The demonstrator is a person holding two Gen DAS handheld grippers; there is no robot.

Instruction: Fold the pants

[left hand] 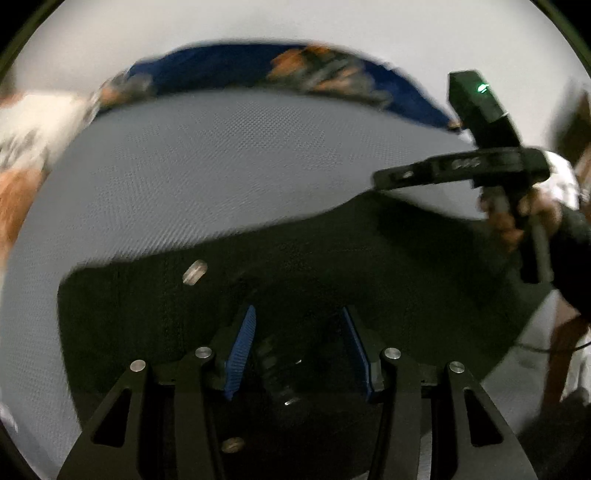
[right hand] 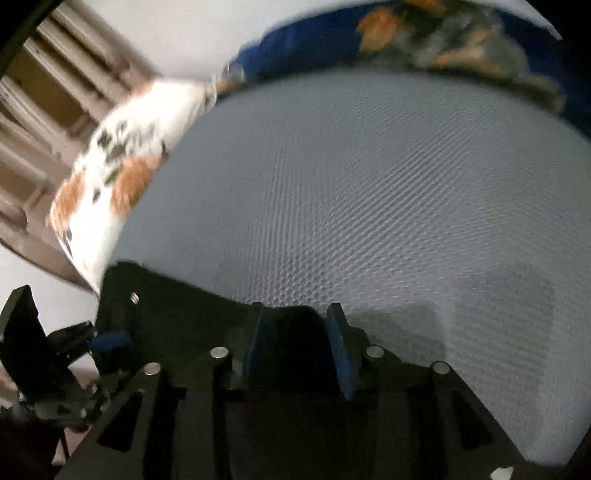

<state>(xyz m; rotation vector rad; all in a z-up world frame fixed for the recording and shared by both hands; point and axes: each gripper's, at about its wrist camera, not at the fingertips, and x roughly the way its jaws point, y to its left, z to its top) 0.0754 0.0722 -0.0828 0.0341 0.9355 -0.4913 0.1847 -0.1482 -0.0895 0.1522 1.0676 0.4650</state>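
Dark pants (left hand: 332, 266) lie spread on a grey textured mattress (left hand: 207, 166). Seen from the left wrist, my left gripper (left hand: 297, 332) hovers over the pants, its blue pads (left hand: 242, 350) well apart. A bunched fold with a metal button lies between them without touching. My right gripper (left hand: 380, 181), held by a hand, sits at the pants' far edge. In the right wrist view, the right gripper (right hand: 297, 328) has its blue pads (right hand: 340, 350) apart. The edge of the pants (right hand: 177, 317) lies loosely between them.
A blue floral blanket (right hand: 443, 33) runs along the mattress's far side. A white and orange patterned pillow (right hand: 122, 162) lies at the far left corner. Wooden slats (right hand: 44, 110) stand beyond it. Open grey mattress (right hand: 369, 184) stretches ahead of the pants.
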